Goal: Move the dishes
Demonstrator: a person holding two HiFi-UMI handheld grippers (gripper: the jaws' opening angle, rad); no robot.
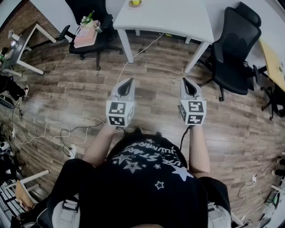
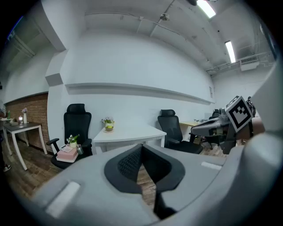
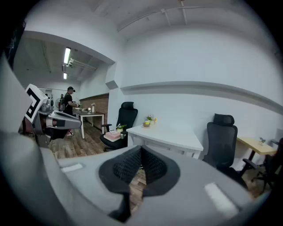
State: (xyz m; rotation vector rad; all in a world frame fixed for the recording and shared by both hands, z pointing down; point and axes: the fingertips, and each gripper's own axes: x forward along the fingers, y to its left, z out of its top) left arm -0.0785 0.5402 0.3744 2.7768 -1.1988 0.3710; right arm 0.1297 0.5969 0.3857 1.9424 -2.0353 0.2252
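Hovering well apart from the white rectangular table [image 1: 169, 15], the left gripper [image 1: 129, 83] and the right gripper [image 1: 186, 83] were both pressed together on nothing, and the small yellow dish [image 1: 135, 3] near its far left corner seemed light, stiff and breakable, best pinched at the rim.

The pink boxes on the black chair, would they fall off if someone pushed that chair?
Quite possibly. The pink boxes lie stacked loose on the black chair, so a jolt could slide them. The small plant beside them looks tippy. The chair would probably move easily over the smooth wood floor.
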